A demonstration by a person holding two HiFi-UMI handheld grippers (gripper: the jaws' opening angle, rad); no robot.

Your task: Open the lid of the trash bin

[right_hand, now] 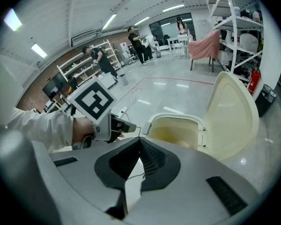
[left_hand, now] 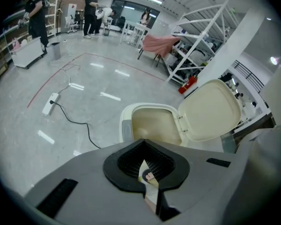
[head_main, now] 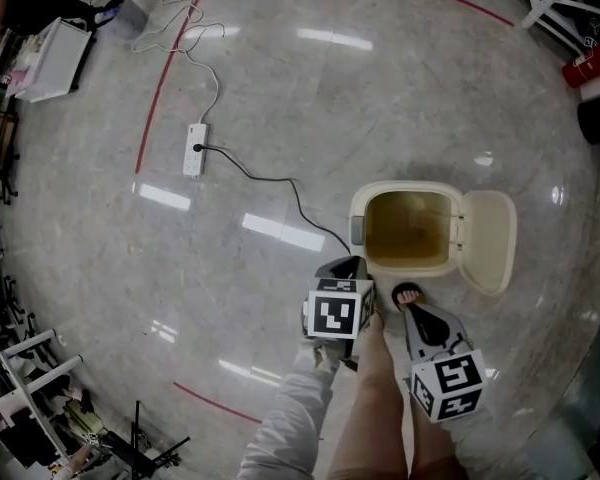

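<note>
Left gripper (head_main: 352, 265) is low by the person's legs (head_main: 375, 398). Its jaws are together with nothing between them. A thin slit further down shows only what is probably a toe, view poor there. Right gripper (head_main: 412, 306) is just beside it, jaws likewise closed on nothing, tip aimed at the bin. Both are held short of the bin and not touching it. That reads as parked hands, since the job looks done.

Trash bin (head_main: 410, 189) is on the floor directly ahead of the feet, near both grippers. Lid (head_main: 488, 240) is already open on its hinge to the person's right, leaning back a little past upright with the inner face showing. The cavity looks empty and stained yellowish. Grey tab (head_main: 357, 230) on the bin's left side sits just off the left gripper's tip. It is likely the release, which would explain that gripper's spot.

There is open floor to the left of the bin and beyond it. Black cable (head_main: 280, 181) runs from near the bin's left side out to the power strip (head_main: 195, 149), so a low leftward sweep could snag it. Free floor is tighter past the lid's outer edge.

Farther off are the red floor line (head_main: 160, 78), white rack (left_hand: 201, 32) and red extinguisher (head_main: 590, 65). People (left_hand: 91, 11) stand by the far wall.
</note>
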